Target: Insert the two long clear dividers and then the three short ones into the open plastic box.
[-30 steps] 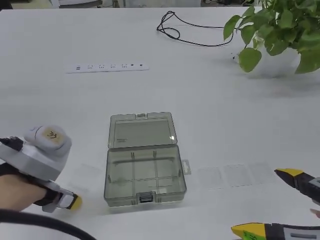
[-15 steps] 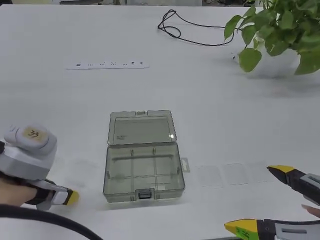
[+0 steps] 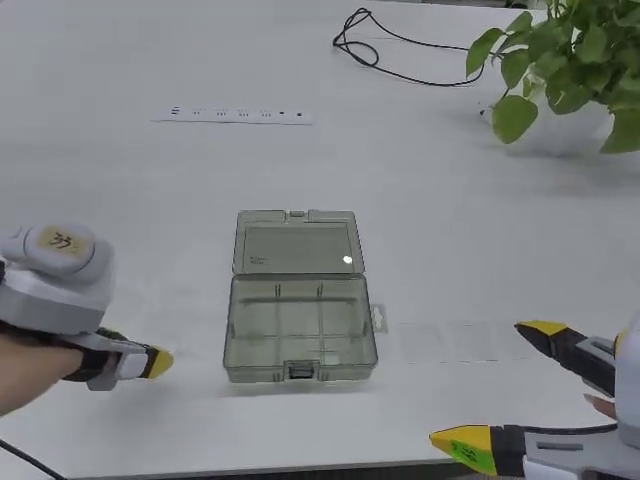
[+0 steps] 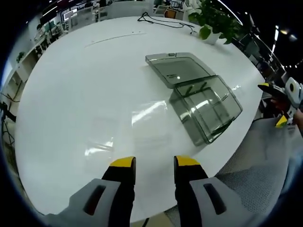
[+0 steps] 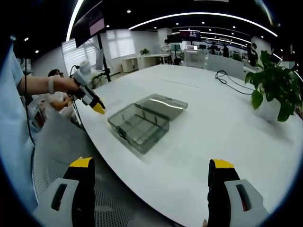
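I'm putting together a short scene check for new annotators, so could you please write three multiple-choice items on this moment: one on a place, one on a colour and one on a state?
1. In the head view, where does the potted plant stand relative to the plastic box?
A. Beyond it, to the right
B. Inside it
C. Nearer the person, to the left

2. What colour are the jaw tips of the right gripper?
A. Red
B. Yellow
C. Green

3. How is the box's lid?
A. Latched shut
B. Propped against the plant
C. Open, laid back flat on the table

Answers:
1 A: the plant is at the upper right of the head view, with the box mid-table below it.
2 B: both tips are yellow in the right gripper view.
3 C: the lid lies flat behind the open box.
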`<state>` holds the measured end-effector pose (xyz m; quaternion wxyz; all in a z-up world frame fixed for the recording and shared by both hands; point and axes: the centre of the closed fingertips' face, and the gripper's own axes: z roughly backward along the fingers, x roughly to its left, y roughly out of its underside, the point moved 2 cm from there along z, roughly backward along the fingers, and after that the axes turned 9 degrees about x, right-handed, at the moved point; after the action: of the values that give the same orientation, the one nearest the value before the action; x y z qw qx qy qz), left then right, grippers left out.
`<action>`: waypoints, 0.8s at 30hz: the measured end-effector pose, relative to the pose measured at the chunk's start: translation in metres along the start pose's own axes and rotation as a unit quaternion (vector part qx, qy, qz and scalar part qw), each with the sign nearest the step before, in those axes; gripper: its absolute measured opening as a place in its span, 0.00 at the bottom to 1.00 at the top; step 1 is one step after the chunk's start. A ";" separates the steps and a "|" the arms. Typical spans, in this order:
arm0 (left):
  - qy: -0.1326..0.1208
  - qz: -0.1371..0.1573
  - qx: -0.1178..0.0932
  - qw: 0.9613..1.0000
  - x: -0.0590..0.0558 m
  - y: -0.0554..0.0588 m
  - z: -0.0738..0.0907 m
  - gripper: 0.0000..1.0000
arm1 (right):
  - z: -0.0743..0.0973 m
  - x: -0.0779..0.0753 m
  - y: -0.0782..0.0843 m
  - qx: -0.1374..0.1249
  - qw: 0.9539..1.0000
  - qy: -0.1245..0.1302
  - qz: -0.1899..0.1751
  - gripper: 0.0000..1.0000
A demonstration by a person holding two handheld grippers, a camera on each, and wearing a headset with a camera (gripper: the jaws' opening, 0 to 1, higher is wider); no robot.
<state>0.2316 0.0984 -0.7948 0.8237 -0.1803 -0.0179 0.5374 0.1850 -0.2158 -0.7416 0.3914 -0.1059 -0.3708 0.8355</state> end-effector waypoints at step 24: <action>0.067 0.020 -0.094 0.993 -0.040 -0.038 0.025 0.30 | -0.049 0.037 -0.075 -0.011 0.998 -0.030 -0.048 0.87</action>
<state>0.2422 0.0560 -0.7526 0.7916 -0.2933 -0.0097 0.5359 0.2268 -0.1307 -0.7191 0.4188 -0.0671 -0.3966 0.8141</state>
